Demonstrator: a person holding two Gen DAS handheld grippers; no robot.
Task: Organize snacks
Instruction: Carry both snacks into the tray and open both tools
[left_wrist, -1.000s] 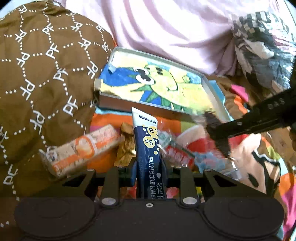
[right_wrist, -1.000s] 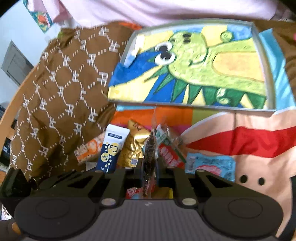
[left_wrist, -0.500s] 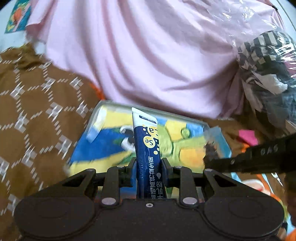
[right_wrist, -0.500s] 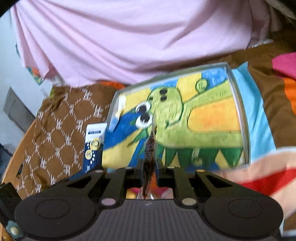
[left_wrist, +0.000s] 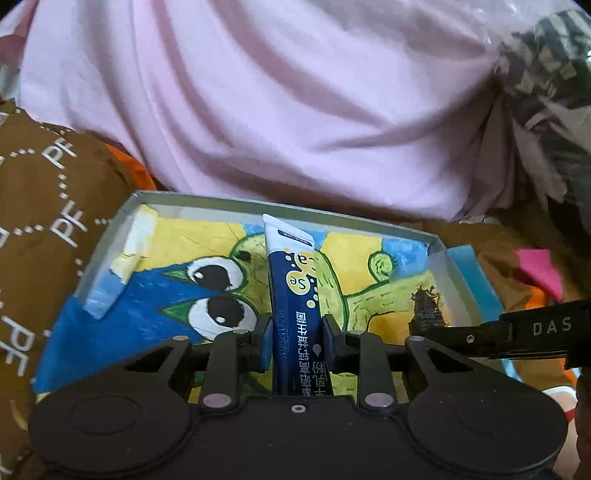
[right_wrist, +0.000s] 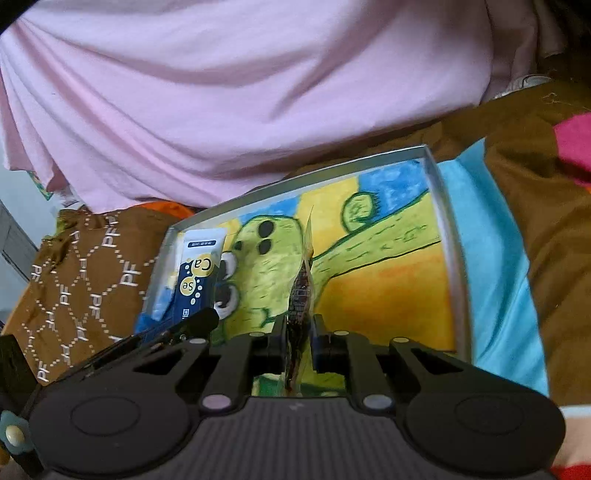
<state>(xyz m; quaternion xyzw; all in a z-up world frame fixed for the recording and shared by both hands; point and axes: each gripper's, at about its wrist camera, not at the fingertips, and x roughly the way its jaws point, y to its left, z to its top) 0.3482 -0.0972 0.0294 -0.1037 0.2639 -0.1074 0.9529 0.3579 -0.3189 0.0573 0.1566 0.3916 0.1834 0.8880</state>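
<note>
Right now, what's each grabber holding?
Left gripper: closed on the blue tube.
Right gripper: closed on the clear snack packet.

Left gripper clamped, right gripper clamped, both angled down

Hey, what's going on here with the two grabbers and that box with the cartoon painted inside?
A person is sorting snacks with a hand-held tool in each hand. The left tool is shut on a blue and white tube, and the right tool is shut on a thin clear packet with something dark inside. Both are held over the shallow box, which lies on a colourful blanket beside a brown patterned cushion. Neither snack has been let go yet.
</note>
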